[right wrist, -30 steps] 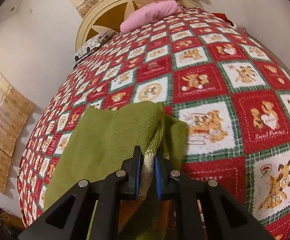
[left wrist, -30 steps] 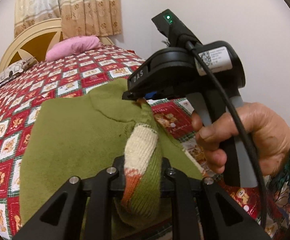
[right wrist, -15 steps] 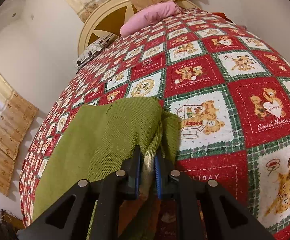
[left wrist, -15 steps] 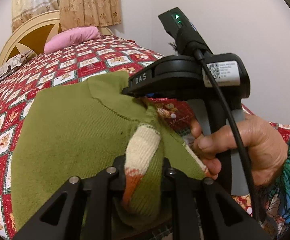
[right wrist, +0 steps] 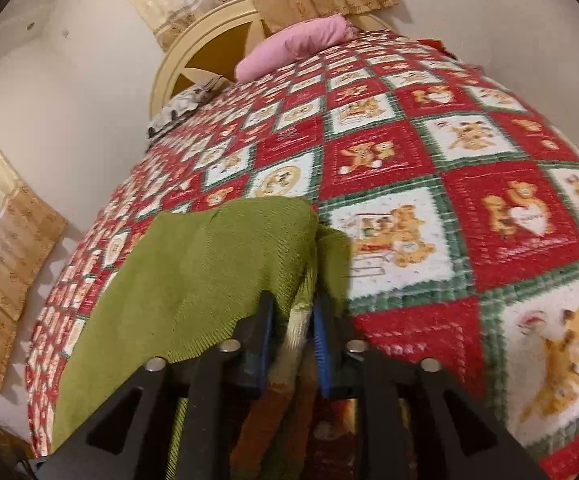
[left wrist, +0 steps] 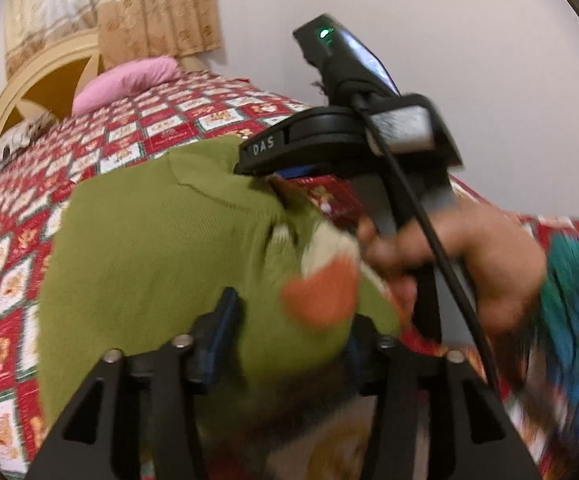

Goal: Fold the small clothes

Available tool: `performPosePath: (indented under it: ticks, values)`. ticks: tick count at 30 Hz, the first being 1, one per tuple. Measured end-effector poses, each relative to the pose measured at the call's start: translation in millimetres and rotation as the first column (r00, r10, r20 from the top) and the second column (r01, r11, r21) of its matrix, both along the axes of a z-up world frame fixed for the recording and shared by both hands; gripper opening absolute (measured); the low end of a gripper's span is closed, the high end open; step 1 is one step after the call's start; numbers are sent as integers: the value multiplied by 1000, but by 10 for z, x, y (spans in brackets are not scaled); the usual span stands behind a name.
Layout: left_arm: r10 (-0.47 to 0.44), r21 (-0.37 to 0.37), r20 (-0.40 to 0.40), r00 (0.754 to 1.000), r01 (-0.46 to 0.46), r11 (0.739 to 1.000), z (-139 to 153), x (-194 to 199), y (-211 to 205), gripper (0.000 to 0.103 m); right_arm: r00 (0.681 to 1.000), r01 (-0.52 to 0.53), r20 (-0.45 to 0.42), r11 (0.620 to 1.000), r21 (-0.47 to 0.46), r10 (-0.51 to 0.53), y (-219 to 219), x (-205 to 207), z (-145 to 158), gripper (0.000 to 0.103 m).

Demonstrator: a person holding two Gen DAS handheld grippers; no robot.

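A green knitted sweater (left wrist: 161,248) lies folded on the quilt (right wrist: 409,152). Its cream and orange cuff (left wrist: 321,292) slumps between the fingers of my left gripper (left wrist: 289,340), whose jaws are opening, and the pads stand clear of the cloth. In the right wrist view the sweater (right wrist: 217,264) has its folded edge running down into my right gripper (right wrist: 293,328). Those jaws are opening too, with a cream strip of knit hanging loose in the gap. The left wrist view shows the right gripper (left wrist: 265,160) from the side, low over the sweater's far corner and held by a hand (left wrist: 469,264).
The red, white and green bear-patterned quilt covers the whole bed. A pink pillow (right wrist: 297,48) and a cream headboard (right wrist: 193,52) are at the far end, with curtains behind. A bare wall (left wrist: 469,40) runs along the bed's right side.
Both grippers were shut on the sweater's edge and have now spread apart. The cuff has dropped and slid to the right in the left wrist view, which is blurred with motion.
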State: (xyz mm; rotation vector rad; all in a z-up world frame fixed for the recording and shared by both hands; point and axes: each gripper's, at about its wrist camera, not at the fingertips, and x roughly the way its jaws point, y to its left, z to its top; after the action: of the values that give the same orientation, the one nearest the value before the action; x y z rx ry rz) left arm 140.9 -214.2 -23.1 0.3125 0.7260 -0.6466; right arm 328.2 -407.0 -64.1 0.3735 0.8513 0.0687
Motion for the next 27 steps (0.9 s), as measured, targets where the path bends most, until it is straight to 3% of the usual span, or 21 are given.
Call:
performPosePath:
  ticks: [2, 6, 10, 13, 15, 18, 19, 20, 21, 23, 27]
  values:
    - [-24, -11, 1, 1000, 24, 1000, 35, -126, 233, 74, 997, 75, -10, 997, -22, -75, -113, -186, 64, 63]
    - [-34, -90, -53, 998, 29, 996, 109, -252, 769, 84, 983, 183, 28, 973, -144, -181, -131, -704, 279, 63]
    - [-17, -172, -105, 994, -1, 985, 204, -191, 1114, 84, 986, 138, 109, 985, -101, -127, 115, -1300, 575, 62]
    - [32, -230, -120, 992, -60, 971, 279, -123, 1213, 84, 989, 42, 147, 993, -111, -25, 426, -1507, 726, 62]
    - [47, -254, -115, 992, -75, 964, 323, -118, 1255, 85, 990, -37, 129, 987, -154, 57, 693, -1547, 749, 62]
    - [91, -224, -96, 991, -111, 968, 324, -87, 1301, 87, 991, -94, 64, 963, -253, 114, 983, -1456, 620, 62]
    - [104, -223, -98, 990, -123, 967, 315, -72, 1336, 87, 992, -110, 32, 957, -268, 123, 1034, -1414, 546, 59]
    - [110, -228, -107, 988, -132, 965, 306, -54, 1389, 87, 991, -130, 1, 955, -267, 135, 1068, -1368, 458, 32]
    - [123, -232, -114, 986, -146, 962, 297, -33, 1429, 87, 989, -147, -31, 952, -268, 144, 1091, -1332, 374, 16]
    - [138, -239, -124, 983, -165, 957, 289, 9, 1531, 87, 990, -138, -33, 949, -284, 134, 1078, -1336, 314, 10]
    - [185, -227, -121, 975, -209, 951, 299, 175, 1625, 87, 998, -63, -8, 988, -138, 62, 810, -1481, 286, 9]
